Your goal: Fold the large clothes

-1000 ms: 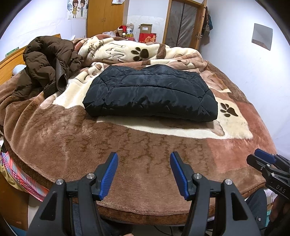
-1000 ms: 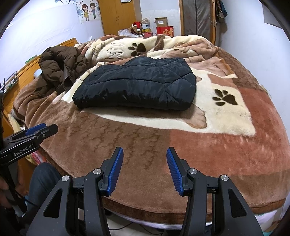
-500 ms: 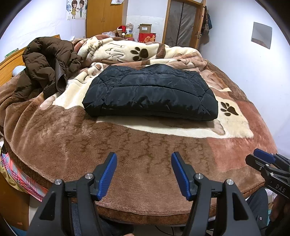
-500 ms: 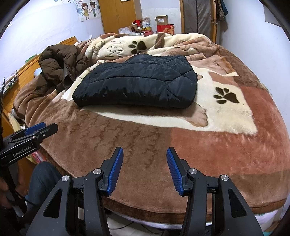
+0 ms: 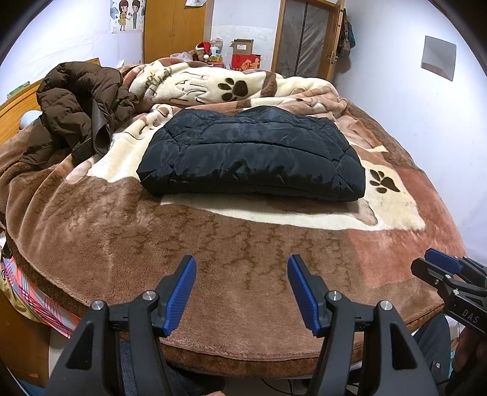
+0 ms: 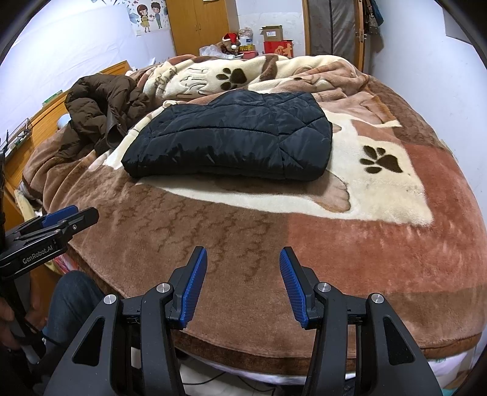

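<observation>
A black quilted jacket (image 5: 252, 152) (image 6: 231, 140) lies folded into a flat rectangle in the middle of the bed. A brown puffer coat (image 5: 73, 106) (image 6: 100, 112) sits crumpled at the far left of the bed. My left gripper (image 5: 242, 274) hangs open over the bed's near edge, well short of the black jacket, with nothing between its blue pads. My right gripper (image 6: 243, 265) is open too, empty, at the same near edge. Each gripper shows at the side of the other's view: the right gripper (image 5: 438, 265) and the left gripper (image 6: 61, 219).
A brown and cream paw-print blanket (image 5: 274, 259) (image 6: 365, 243) covers the bed and bunches up at the far end. A wooden headboard (image 6: 33, 128) runs along the left. Boxes (image 5: 243, 54) and a wardrobe (image 5: 173, 27) stand behind. A person's legs (image 6: 70, 292) are below the bed's edge.
The left gripper's jaws stand slightly wider than a second ago. Nothing else has moved.
</observation>
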`<state>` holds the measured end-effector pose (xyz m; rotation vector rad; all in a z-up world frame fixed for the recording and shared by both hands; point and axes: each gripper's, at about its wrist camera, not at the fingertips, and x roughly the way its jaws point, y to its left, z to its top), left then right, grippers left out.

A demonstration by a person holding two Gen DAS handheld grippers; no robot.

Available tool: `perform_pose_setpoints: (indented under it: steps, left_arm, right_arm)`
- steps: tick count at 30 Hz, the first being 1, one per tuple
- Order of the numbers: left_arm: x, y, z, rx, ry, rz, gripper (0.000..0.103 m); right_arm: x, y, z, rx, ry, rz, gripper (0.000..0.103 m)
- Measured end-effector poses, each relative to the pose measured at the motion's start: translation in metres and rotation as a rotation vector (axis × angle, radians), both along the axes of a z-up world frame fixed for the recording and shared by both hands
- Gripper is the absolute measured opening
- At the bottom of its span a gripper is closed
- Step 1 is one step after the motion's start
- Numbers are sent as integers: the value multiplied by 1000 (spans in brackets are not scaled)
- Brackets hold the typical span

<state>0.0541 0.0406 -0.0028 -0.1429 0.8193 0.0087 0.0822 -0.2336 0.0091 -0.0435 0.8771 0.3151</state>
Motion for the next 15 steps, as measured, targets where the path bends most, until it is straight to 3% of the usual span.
perform_pose_setpoints:
  steps: [15]
  left_arm:
    - [-1, 1, 0, 5, 0, -3, 65]
  right_arm:
    - [-1, 1, 0, 0, -2, 1, 50]
